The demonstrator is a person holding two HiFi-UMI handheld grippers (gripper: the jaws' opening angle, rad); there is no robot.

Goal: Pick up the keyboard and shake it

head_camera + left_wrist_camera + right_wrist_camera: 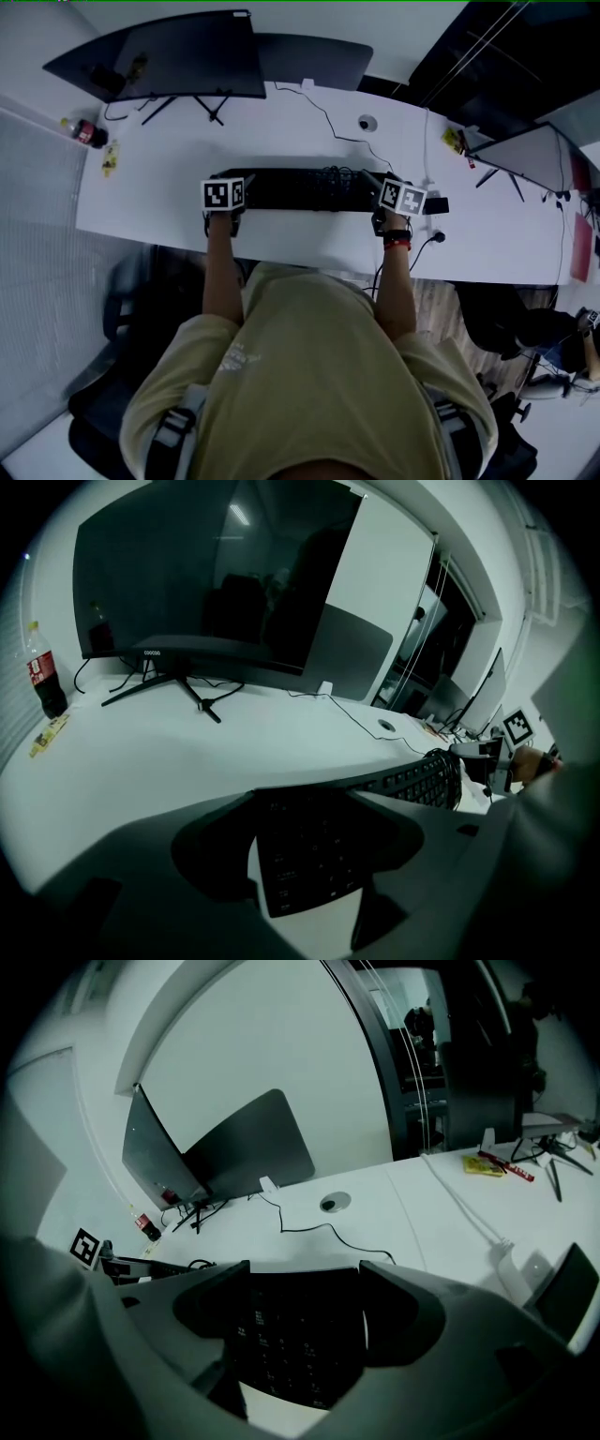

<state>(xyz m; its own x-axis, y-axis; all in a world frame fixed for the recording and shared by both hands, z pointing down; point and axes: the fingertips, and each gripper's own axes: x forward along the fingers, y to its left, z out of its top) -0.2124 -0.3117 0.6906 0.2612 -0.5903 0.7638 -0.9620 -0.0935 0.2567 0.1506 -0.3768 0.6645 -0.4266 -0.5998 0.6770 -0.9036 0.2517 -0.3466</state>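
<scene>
A black keyboard (305,189) runs left to right across the near part of the white desk (281,131). My left gripper (244,190) is shut on its left end and my right gripper (377,191) on its right end. In the left gripper view the keyboard's end (309,855) fills the gap between the jaws of the left gripper (302,808), and its far part (422,780) stretches off to the right above the desk. In the right gripper view the other end (295,1335) sits between the jaws of the right gripper (302,1283). A coiled cable (336,176) lies on the keyboard's far edge.
A dark monitor (178,52) on a stand is at the back left, and another monitor (525,155) at the right. A cola bottle (86,131) and a yellow packet (110,157) lie far left. A cable grommet (367,123) and a small black device (435,204) are nearby.
</scene>
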